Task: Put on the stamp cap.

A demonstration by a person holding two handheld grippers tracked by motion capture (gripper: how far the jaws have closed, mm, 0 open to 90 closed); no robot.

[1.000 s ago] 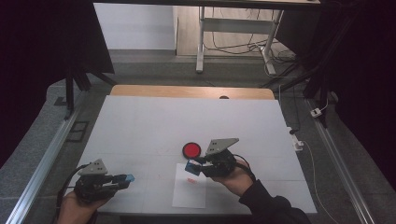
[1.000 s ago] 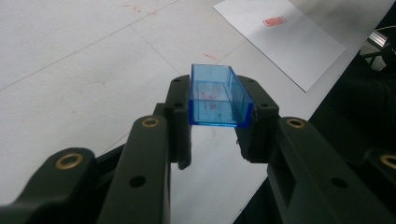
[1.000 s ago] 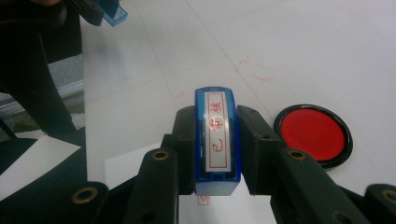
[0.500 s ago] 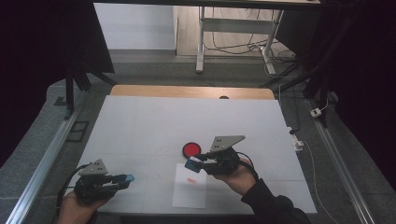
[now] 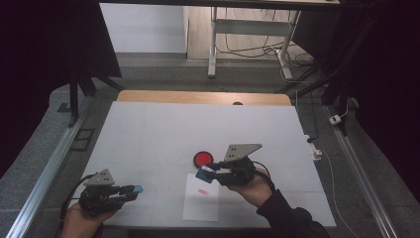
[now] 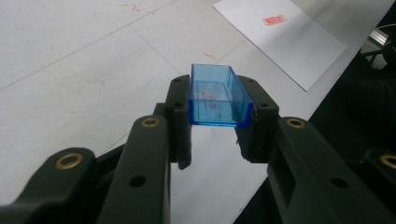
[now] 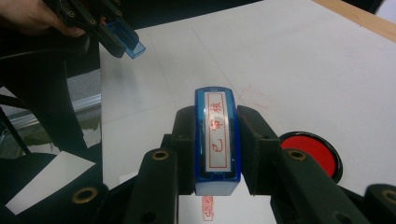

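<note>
My left gripper (image 5: 133, 190) rests near the table's front left corner, shut on a clear blue stamp cap (image 6: 217, 95), which is also the blue cap (image 5: 135, 189). My right gripper (image 5: 204, 174) hovers just above the white paper (image 5: 200, 210), shut on a blue-framed stamp (image 7: 217, 135). The stamp's face, with red characters, is turned toward the camera. A red imprint (image 5: 201, 191) marks the paper (image 6: 299, 44). A round red ink pad (image 5: 202, 158) lies just beyond the right gripper and appears again as the ink pad (image 7: 310, 149). The left gripper (image 7: 119, 39) with its cap sits at the upper left of the right gripper view.
The white tabletop (image 5: 198, 124) has a wooden strip (image 5: 203, 97) along its far edge. Metal rails (image 5: 49, 168) run along both sides. A desk frame with cables (image 5: 247, 44) stands on the floor behind the table.
My right gripper has drifted slightly away from the person and to the right with the stamp in it. The left gripper has stayed where it was.
</note>
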